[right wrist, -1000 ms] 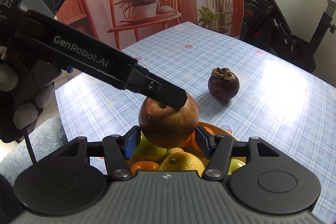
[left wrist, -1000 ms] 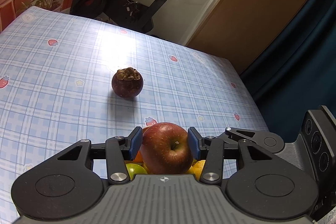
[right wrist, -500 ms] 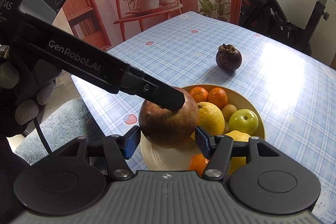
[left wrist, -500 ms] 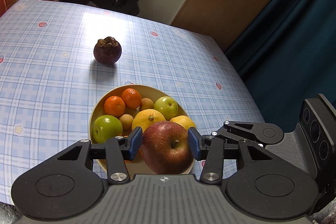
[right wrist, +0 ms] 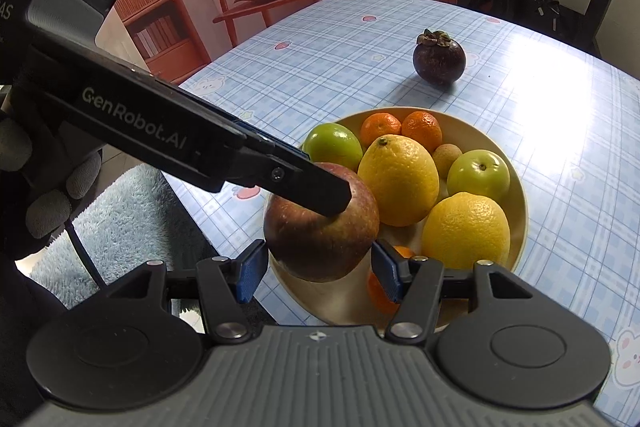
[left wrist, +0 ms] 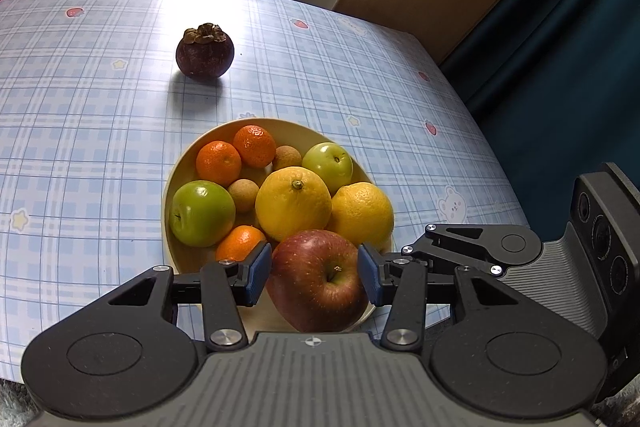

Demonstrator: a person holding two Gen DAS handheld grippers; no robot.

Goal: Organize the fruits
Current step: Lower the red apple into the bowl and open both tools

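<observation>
Holding one red apple (left wrist: 318,281) in both my grippers, left gripper (left wrist: 314,273) pinching its sides, right gripper (right wrist: 318,269) pads clamped on it too, apple over near rim of fruit-filled bowl (left wrist: 280,131), mangosteen (left wrist: 205,51) alone on table (left wrist: 80,99).

Your left gripper (left wrist: 314,273) points steeply down over the near edge of the table, its blue pads pressed to either side of the red apple (left wrist: 320,287). Your right gripper (right wrist: 318,269) comes in at the same slant from the other side, its own pads set against the same apple. In the right wrist view one black finger of the left gripper lies across the top of the fruit. Your left hand (right wrist: 44,183), in a dark glove with grey fingertips, is wrapped around that gripper's handle.
</observation>
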